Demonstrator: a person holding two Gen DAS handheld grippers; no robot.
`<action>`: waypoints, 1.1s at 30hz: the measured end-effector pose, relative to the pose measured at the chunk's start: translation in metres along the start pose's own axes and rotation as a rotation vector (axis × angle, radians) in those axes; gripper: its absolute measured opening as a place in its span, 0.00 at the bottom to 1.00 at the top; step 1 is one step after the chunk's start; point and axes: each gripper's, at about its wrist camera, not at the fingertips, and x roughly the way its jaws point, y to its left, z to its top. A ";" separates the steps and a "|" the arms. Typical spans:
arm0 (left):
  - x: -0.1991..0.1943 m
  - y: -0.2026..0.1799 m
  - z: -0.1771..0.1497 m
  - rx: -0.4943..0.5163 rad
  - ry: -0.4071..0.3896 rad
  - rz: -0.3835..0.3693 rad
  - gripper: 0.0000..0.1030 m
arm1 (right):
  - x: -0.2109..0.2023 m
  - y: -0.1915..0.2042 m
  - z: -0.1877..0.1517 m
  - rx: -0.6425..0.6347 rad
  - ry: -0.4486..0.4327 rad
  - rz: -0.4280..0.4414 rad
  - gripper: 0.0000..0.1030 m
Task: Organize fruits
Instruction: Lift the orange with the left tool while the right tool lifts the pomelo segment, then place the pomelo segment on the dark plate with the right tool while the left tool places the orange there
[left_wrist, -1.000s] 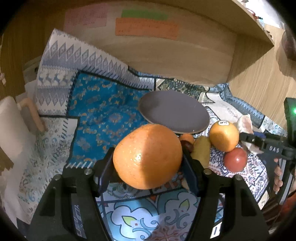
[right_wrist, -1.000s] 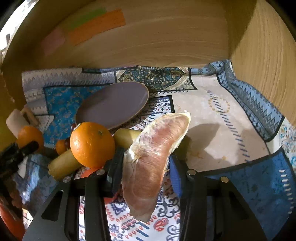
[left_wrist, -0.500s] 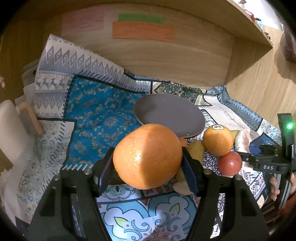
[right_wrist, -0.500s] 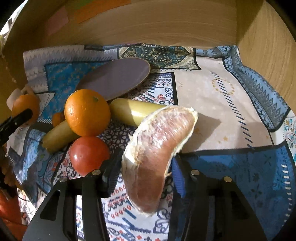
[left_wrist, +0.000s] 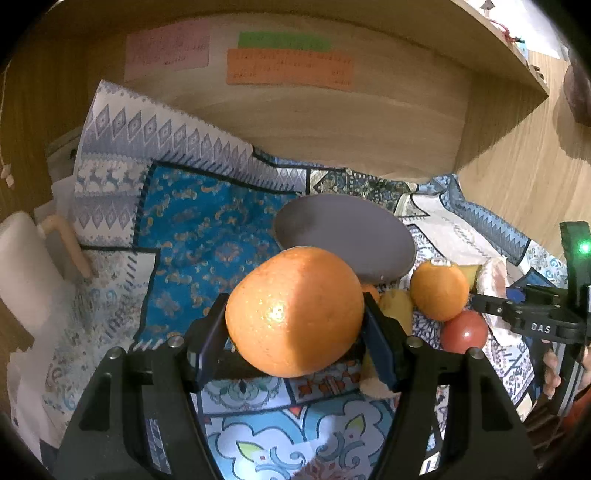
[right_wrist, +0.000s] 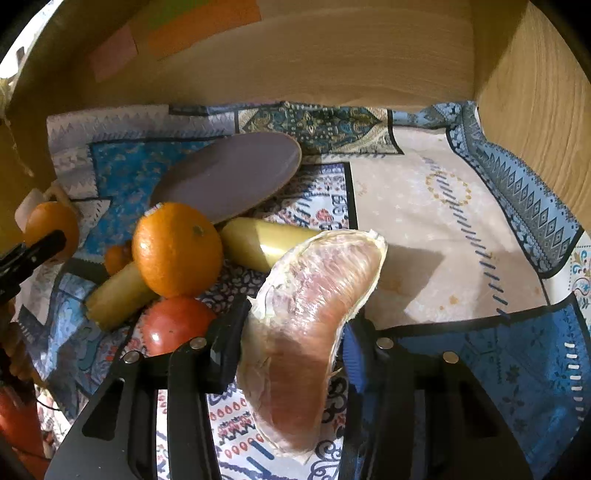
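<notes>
A: Left wrist view first. What's the left gripper (left_wrist: 295, 328) doing?

B: Clamped on a big round orange fruit (left_wrist: 294, 312), both pads tight on its sides. Just ahead of it, the flat grey oval plate (left_wrist: 343, 230) on the patterned blue cloth (left_wrist: 207, 236), bare. Fwd-right of the fingers: a smaller orange w/ a sticker (left_wrist: 439, 290), a red tomato (left_wrist: 463, 331), yellow pieces partly hidden behind.

A: Right wrist view?

B: Right gripper (right_wrist: 291, 343) pinching a peeled pink pomelo segment (right_wrist: 314, 328); it sticks up past the tips. Ahead-left: sticker orange (right_wrist: 177, 249), tomato (right_wrist: 173, 325), two yellowish cylinder pieces (right_wrist: 266, 242), plate (right_wrist: 229, 175) beyond them.

A: Step?

B: I'd say carry phase; both loads lifted, nothing on the plate yet.

A: Next?

B: Prob. bring the big orange fwd over the plate, lower, then open. Segment's soft, so keep the squeeze light, and approach one at a time.
</notes>
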 end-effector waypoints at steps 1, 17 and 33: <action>0.000 -0.001 0.003 0.003 -0.003 -0.003 0.66 | -0.004 0.001 0.003 -0.003 -0.015 -0.002 0.42; 0.004 -0.022 0.061 0.046 -0.082 0.002 0.66 | -0.034 0.023 0.074 -0.141 -0.217 0.003 0.42; 0.058 -0.018 0.111 0.012 -0.046 0.053 0.66 | 0.005 0.034 0.137 -0.201 -0.245 0.062 0.42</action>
